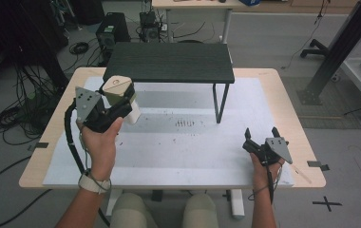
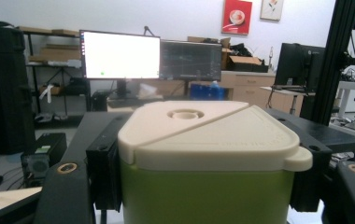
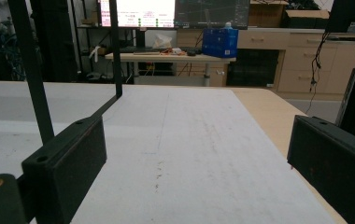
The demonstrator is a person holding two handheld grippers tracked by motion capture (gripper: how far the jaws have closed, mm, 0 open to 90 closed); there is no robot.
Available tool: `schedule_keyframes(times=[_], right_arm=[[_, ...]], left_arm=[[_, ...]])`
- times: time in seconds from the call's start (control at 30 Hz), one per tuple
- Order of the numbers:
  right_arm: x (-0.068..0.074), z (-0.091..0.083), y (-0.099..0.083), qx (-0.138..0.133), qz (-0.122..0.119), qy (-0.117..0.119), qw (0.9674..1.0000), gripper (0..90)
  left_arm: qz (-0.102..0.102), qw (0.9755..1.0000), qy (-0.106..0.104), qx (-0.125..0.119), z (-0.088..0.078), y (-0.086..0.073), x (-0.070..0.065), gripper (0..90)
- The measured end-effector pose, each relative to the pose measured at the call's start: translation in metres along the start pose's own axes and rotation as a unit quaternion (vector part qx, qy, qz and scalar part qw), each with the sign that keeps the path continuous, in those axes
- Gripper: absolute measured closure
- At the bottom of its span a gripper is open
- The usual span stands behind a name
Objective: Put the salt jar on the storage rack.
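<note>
Right now L gripper (image 1: 113,102) fingers pinch the green lidded container (image 2: 208,186) upright, black shelf (image 1: 169,61) at 1 o'clock w/ top nearly level; R gripper (image 1: 262,135) fingers spread, idle.

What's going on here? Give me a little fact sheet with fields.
Left gripper: shut on the container, raised above the table
Container: green body, cream lid
Right gripper: open, holding nothing, low over the white mat
Black shelf: stands at the table's far side, nothing on top
</note>
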State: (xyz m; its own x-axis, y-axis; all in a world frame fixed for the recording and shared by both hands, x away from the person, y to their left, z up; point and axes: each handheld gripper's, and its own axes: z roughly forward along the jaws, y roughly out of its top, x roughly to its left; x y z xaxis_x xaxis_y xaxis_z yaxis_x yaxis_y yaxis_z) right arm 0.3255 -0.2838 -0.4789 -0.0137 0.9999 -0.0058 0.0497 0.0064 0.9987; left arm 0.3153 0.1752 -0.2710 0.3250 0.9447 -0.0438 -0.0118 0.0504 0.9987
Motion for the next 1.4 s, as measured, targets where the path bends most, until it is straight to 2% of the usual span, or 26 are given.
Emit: schedule_keyframes(times=[0.67,1.4], right_arm=[[0.0,0.0,0.0,0.001,-0.001,-0.001,1.0,4.9],[0.0,0.0,0.0,0.002,-0.002,-0.001,1.0,4.9]], left_arm=[[-0.001,1.0,-0.002,0.0,0.035,0.023,0.001,31.0],[-0.007,1.0,0.004,0.0,0.053,0.036,0.008,31.0]])
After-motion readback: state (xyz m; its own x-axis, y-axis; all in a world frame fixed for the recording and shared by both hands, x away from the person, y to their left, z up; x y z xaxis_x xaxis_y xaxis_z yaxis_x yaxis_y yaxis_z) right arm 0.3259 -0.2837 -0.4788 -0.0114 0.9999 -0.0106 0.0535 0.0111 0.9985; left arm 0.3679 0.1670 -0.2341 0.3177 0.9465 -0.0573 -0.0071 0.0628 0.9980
